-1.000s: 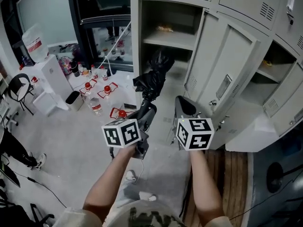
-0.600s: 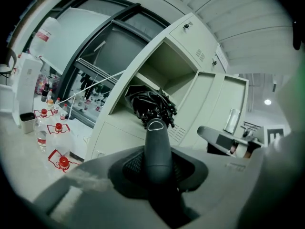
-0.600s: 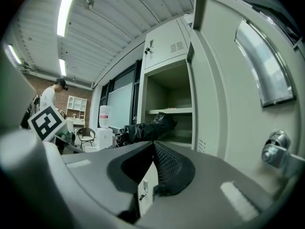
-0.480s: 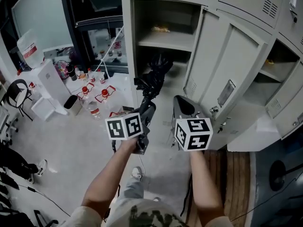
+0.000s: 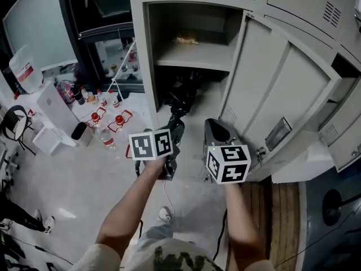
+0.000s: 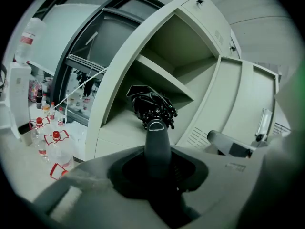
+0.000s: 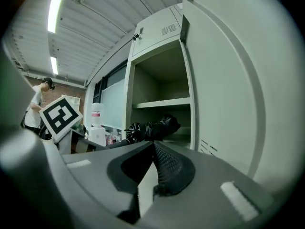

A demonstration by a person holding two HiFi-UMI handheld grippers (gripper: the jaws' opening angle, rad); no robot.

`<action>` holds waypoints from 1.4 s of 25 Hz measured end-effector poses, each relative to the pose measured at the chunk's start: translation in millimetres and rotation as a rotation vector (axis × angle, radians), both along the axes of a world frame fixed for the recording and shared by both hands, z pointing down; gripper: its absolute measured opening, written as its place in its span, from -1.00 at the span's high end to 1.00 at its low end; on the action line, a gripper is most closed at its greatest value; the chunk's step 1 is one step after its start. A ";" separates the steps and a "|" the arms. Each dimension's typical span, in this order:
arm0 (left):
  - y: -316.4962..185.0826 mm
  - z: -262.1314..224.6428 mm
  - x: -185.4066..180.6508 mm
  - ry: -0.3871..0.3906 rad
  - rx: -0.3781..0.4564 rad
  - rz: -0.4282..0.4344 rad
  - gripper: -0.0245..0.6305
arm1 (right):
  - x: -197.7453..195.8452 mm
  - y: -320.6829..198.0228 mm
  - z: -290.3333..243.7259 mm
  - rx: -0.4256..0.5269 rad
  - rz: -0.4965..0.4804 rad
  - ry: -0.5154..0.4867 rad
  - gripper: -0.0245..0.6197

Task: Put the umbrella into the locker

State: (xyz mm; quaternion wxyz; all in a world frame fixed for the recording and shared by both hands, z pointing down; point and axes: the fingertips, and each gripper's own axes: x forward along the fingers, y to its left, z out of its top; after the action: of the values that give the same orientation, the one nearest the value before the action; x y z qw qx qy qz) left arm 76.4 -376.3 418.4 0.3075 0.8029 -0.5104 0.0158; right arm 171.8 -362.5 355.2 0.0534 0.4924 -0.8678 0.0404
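A folded black umbrella [image 5: 184, 96] sticks out from my left gripper [image 5: 176, 130], whose jaws hold its grey handle [image 6: 157, 144] and are opening slightly. Its bunched canopy [image 6: 151, 106] reaches into the open grey locker [image 5: 148, 66], under the shelf [image 5: 194, 54] and above the compartment floor. My right gripper [image 5: 217, 130] hangs just right of the umbrella, shut and empty, in front of the swung-out locker door [image 5: 276, 89]. In the right gripper view the umbrella [image 7: 153, 127] lies past the right gripper [image 7: 153, 144].
Something small and yellow [image 5: 185, 39] lies on the locker shelf. Several red-capped bottles [image 5: 107, 123] stand on the floor at left, by a white cabinet [image 5: 51, 103] and a water jug [image 5: 25, 66]. A person [image 7: 38, 104] stands far left. Wooden boards [image 5: 282, 208] lie at lower right.
Both grippers have moved closer to the locker. The umbrella's canopy, which was outside the opening, now sits inside the lower compartment under the shelf.
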 end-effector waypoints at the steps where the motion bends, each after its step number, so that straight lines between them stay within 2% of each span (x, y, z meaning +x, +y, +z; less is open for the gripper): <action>1: -6.4 0.0 -1.4 -0.013 -0.006 0.002 0.60 | -1.3 -4.3 0.8 -0.002 0.003 0.000 0.93; 14: -69.8 8.3 -8.9 -0.146 -0.067 0.042 0.59 | -3.8 -45.8 4.6 -0.012 0.056 0.000 0.93; 24: -94.1 22.3 -0.3 -0.169 -0.149 0.068 0.56 | 9.7 -61.5 9.7 -0.018 0.111 -0.002 0.93; 27: -96.7 20.5 0.6 -0.192 -0.141 0.074 0.53 | 11.0 -61.8 12.3 -0.023 0.118 -0.002 0.93; 35: -93.9 21.0 -6.7 -0.180 -0.079 0.067 0.46 | 8.4 -57.9 15.4 -0.029 0.117 0.017 0.93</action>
State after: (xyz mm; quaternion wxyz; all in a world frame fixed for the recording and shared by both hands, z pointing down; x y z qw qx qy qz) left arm 69.7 -470.2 439.4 0.2912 0.8022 -0.5076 0.1185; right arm 180.1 -420.4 370.6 0.0655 0.5417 -0.8364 0.0519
